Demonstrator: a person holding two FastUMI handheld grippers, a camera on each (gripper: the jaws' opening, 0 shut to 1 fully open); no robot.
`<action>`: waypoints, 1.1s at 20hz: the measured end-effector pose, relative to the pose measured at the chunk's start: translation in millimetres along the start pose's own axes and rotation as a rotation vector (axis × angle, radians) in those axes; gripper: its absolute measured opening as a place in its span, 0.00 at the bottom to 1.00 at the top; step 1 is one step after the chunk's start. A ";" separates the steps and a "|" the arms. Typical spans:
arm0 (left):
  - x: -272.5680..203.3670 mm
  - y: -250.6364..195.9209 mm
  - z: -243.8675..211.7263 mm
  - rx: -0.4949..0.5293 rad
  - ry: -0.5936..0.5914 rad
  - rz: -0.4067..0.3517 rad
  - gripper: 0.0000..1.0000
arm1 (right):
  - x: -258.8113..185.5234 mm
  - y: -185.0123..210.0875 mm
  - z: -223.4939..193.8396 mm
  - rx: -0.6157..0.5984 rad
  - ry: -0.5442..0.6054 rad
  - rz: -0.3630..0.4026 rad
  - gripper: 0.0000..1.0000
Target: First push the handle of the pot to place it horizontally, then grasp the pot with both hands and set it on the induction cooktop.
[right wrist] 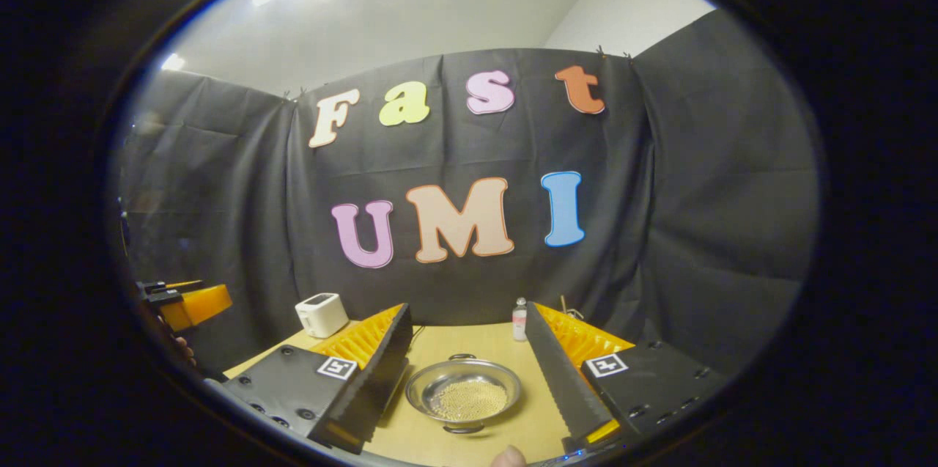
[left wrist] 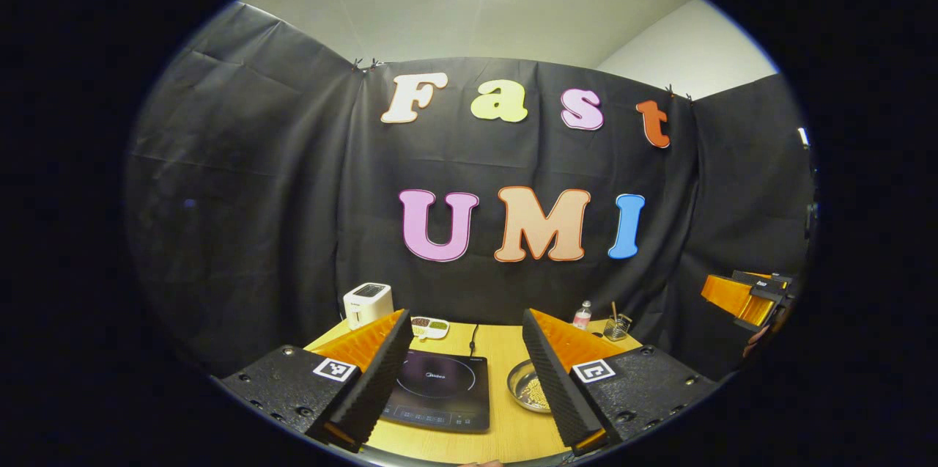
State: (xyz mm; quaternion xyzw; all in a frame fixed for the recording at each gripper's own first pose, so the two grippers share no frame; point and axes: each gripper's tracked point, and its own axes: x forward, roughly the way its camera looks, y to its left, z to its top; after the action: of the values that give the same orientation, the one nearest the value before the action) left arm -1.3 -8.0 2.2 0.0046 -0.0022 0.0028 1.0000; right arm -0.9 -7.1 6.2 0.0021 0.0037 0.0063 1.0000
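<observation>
Holding my left gripper (left wrist: 469, 408) and right gripper (right wrist: 469, 397) above the table (right wrist: 476, 339), fingers apart on both, pot (right wrist: 463, 396) of yellow grains on the wood, just right of the cooktop (left wrist: 440, 390).

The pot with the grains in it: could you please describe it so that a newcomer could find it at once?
Start at the wooden table in front of the black cloth wall. Just right of the black induction cooktop sits the pot. It is a shallow, round, shiny metal pan with small loop handles and yellowish grains inside, the only metal vessel there.
</observation>
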 end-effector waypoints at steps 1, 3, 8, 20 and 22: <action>-0.1 -1.8 -0.4 -0.003 0.000 0.000 0.92 | 1.1 -0.8 1.0 -0.005 -0.001 0.002 0.94; -0.6 -3.7 -1.3 -0.005 0.003 0.005 0.92 | 2.9 -0.7 2.0 -0.007 -0.002 0.011 0.94; -5.7 -9.4 -1.9 0.002 0.003 0.030 0.92 | 8.0 0.8 -6.3 0.010 0.005 0.059 0.92; 30.5 29.6 -31.0 -0.050 0.065 0.046 0.92 | 53.1 33.3 -79.7 -0.014 0.203 0.038 0.24; 42.2 38.1 -36.3 -0.045 0.073 0.021 0.92 | 62.9 50.3 -85.3 0.052 0.234 0.042 0.00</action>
State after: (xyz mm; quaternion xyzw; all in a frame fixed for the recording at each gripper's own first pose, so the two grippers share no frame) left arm 40.8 30.7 -33.5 -0.0183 0.0343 0.0135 0.9992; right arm 60.7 44.3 -79.4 0.0271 0.1204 0.0272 0.9920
